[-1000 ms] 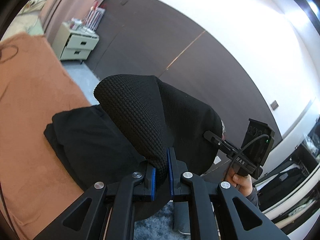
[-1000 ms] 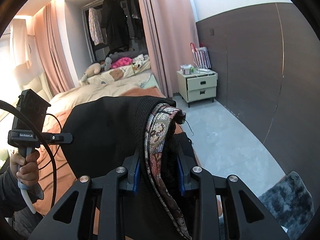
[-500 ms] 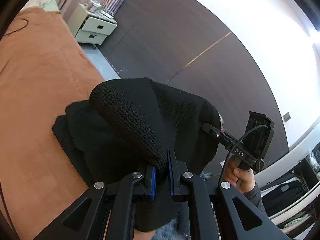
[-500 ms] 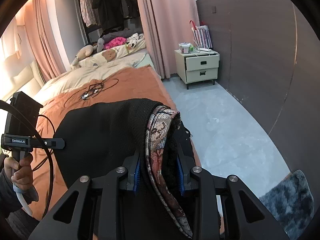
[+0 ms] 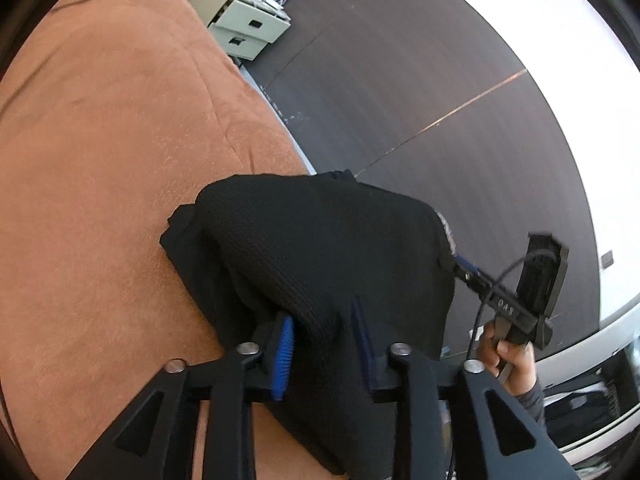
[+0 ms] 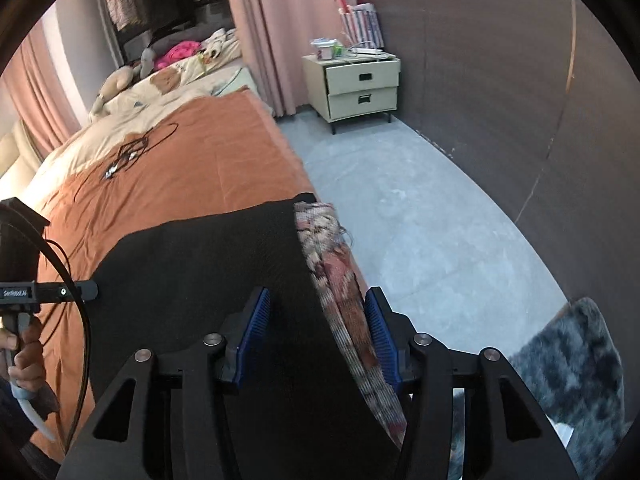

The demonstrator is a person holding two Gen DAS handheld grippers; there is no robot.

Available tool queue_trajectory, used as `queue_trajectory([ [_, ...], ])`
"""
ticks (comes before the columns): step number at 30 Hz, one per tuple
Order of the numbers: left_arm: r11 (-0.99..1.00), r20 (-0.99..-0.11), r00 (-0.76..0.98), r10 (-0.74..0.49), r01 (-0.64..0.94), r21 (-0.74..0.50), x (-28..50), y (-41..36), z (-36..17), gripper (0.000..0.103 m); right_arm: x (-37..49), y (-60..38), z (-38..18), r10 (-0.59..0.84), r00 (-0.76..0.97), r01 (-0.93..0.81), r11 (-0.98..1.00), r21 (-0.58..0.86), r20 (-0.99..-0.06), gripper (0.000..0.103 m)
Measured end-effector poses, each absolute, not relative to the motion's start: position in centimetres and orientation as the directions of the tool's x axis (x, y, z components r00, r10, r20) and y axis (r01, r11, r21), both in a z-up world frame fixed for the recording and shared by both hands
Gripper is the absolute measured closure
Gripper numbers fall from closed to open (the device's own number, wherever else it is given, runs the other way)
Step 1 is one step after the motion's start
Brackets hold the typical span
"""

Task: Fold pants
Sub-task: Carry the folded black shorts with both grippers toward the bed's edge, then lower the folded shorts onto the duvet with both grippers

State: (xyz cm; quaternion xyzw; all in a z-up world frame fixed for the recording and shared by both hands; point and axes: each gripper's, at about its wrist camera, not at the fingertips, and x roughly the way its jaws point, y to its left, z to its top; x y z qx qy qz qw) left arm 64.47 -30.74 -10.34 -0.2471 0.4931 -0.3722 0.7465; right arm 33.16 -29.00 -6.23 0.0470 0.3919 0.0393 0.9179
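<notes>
The pants (image 5: 320,248), black knit with a patterned woven waistband (image 6: 340,276), lie bunched at the edge of the bed, draped over its orange cover (image 5: 120,140) and hanging partly past the side nearest the dark wall. From the left wrist view the fabric rises in a ridge between the fingers of the left gripper (image 5: 322,340); those fingers stand wide apart, and their blue pads (image 5: 285,344) flank the cloth without pinching it. From the right wrist view the right gripper (image 6: 316,340) is likewise spread wide, the black cloth and the patterned band passing loosely between its blue pads (image 6: 256,324); the band runs just beside the outer pad, and I cannot tell whether it touches it.

Relative to the bed: each gripper appears in the other's view over the bed's near corner, gripped by a bare hand (image 5: 508,360), with a black cable curling from the handle. A tangle of dark cords (image 6: 132,152) lies on the orange cover further up the bed, and beyond that are a cream quilt and soft toys (image 6: 120,80). Off the bed's far corner stands a pale nightstand (image 6: 360,84) with two drawers and clutter on top, next to a pink curtain (image 6: 280,20). Grey floor (image 6: 400,208) runs alongside the bed, with a shaggy grey rug (image 6: 576,364) near the foot end.
</notes>
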Motion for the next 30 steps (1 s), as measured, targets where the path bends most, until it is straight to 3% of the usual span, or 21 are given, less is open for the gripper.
queue_trajectory([
  [6, 0.58, -0.535, 0.225, -0.814, 0.262, -0.772, 66.8, -31.2, -11.4, 0.063, 32.0, -28.3, -6.0, 0.021, 0.728, 0.041, 0.996, 0.074, -0.685, 0.055],
  [18, 0.58, -0.52, 0.309, -0.796, 0.146, -0.802, 69.2, -29.2, -13.3, 0.063, 32.7, -24.8, -7.5, 0.144, 0.739, -0.099, 0.99, 0.105, -0.658, 0.056],
  [20, 0.584, -0.522, 0.319, -0.791, 0.137, -0.8, 69.3, -29.1, -13.5, 0.074, 34.1, -24.4, -9.2, 0.141, 0.7, -0.111, 0.99, 0.088, -0.7, 0.063],
  [21, 0.599, -0.536, 0.324, -0.779, 0.133, -0.79, 69.3, -29.1, -13.6, 0.09, 35.4, -25.1, -9.8, 0.125, 0.685, -0.102, 0.992, 0.076, -0.718, 0.068],
  [27, 0.627, -0.551, 0.35, -0.757, 0.152, -0.765, 67.5, -28.0, -13.3, 0.094, 39.2, -26.6, -13.5, 0.058, 0.596, -0.041, 0.998, 0.041, -0.801, 0.07],
  [30, 0.651, -0.575, 0.343, -0.743, 0.167, -0.741, 67.1, -28.0, -13.0, 0.094, 40.0, -27.1, -12.5, 0.028, 0.58, -0.002, 0.999, 0.032, -0.814, 0.07],
])
